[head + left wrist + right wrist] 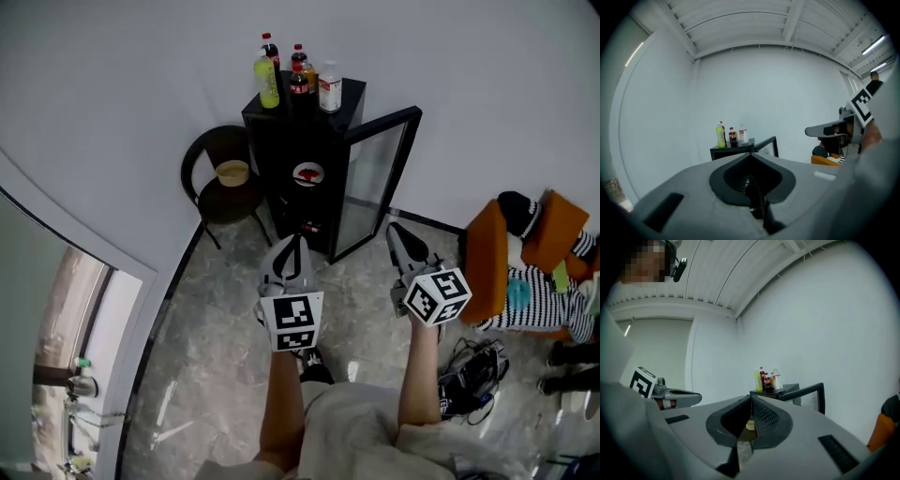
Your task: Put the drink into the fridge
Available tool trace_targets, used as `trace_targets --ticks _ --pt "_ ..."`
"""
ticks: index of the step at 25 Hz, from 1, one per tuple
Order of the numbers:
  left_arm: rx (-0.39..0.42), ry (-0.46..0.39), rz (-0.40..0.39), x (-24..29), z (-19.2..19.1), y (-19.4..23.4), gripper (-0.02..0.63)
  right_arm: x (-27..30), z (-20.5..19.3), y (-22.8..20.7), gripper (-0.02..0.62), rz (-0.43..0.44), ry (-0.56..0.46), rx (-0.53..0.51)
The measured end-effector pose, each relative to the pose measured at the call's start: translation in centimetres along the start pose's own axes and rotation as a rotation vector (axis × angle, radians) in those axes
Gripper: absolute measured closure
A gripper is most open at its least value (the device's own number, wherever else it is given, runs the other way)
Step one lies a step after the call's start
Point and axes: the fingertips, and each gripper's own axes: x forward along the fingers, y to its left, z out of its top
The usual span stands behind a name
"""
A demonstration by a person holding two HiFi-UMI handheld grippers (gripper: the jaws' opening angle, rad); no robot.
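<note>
Roughly level, side by side, left tool and right tool face the fridge, both closed and empty.

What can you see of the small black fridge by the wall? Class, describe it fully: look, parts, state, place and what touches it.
The fridge is a small, upright black cabinet standing on the pale stone-look floor against the white wall. Its glass door, black-framed, is swung wide open. Several drink bottles stand on its top; a red and white item shows inside. A black chair stands close beside it.
</note>
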Motion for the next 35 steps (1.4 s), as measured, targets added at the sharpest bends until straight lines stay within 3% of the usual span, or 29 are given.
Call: trace_targets --ticks 8,18,26,30,35 --pt "-0.043 -0.002 -0.062 5.7 -0.6 6.4 0.597 9.4 -0.4 0.1 0.588 -0.071 -0.014 0.004" --pt "-0.071 0.058 -0.080 12.1 -3.2 8.1 0.597 15.1 -1.6 -3.9 0.588 -0.149 0.005 -0.016" --pt "-0.043 0.054 -0.069 21.3 -2.1 8.9 0.598 24.3 -1.1 -9.4 0.583 -0.103 0.003 -0.003" --pt "-0.038 0.045 -0.056 26.7 -0.4 8.7 0.597 29.5 -0.1 -12.4 0.498 -0.046 0.033 -0.025" --pt "-0.004 0.018 -0.039 33.3 2.3 8.9 0.597 36.4 0.6 -16.9 0.323 -0.060 0.108 -0.114"
